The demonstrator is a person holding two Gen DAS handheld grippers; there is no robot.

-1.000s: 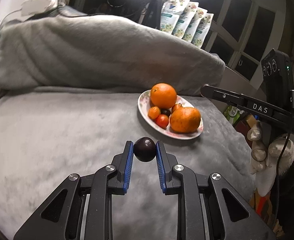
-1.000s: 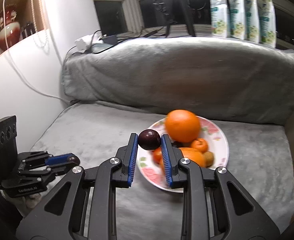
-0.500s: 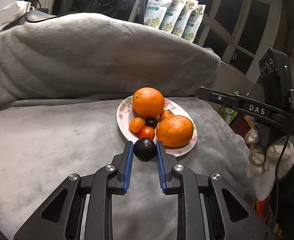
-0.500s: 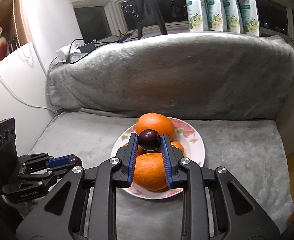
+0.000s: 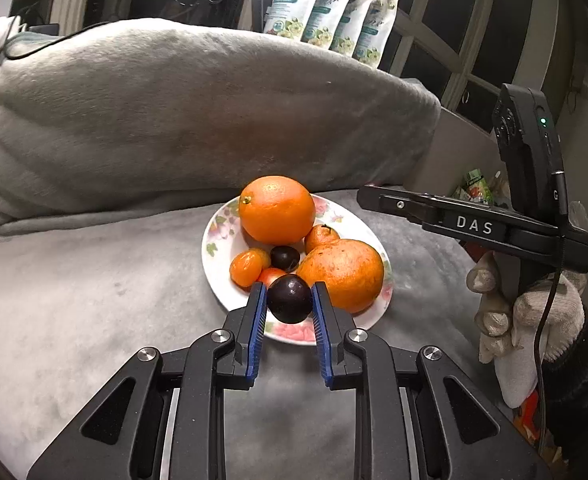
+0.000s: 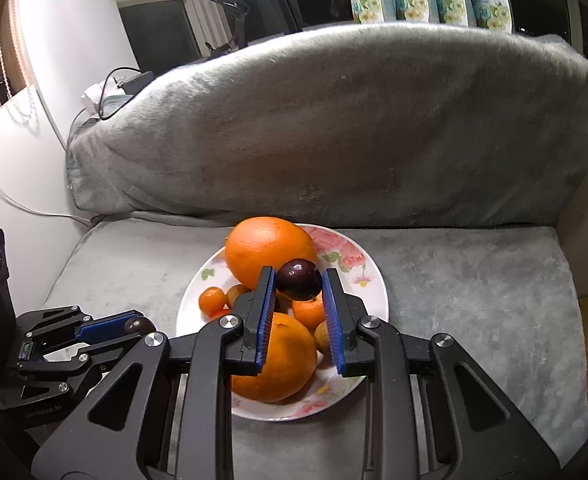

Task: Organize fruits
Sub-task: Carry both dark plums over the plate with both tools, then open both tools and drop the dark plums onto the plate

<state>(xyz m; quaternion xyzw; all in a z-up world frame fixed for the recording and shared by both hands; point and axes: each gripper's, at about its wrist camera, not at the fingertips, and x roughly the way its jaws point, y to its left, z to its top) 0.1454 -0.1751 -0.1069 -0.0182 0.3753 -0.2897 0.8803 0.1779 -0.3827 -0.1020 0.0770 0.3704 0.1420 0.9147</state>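
Note:
My left gripper (image 5: 289,293) is shut on a dark plum (image 5: 290,299), held just over the near rim of a floral plate (image 5: 214,240). The plate holds a big orange (image 5: 277,209), a second big orange (image 5: 340,274), small tangerines, a red tomato and another dark plum (image 5: 285,258). In the right wrist view my right gripper (image 6: 299,277) is shut on a second dark plum (image 6: 299,280), above the middle of the plate (image 6: 368,280) and its oranges (image 6: 268,250). The left gripper (image 6: 140,322) shows at the left edge with its plum.
The plate rests on a grey blanket-covered seat (image 5: 94,300) with a tall grey cushion (image 5: 194,112) behind it. Several white pouches (image 5: 330,12) stand on the window sill. A gloved hand (image 5: 530,312) holds the right gripper at the seat's right edge. A white wall (image 6: 34,140) is at the left.
Both grippers have come in over the plate with their plums still held. The plate looks larger and closer in both views; the right gripper also sank a little.

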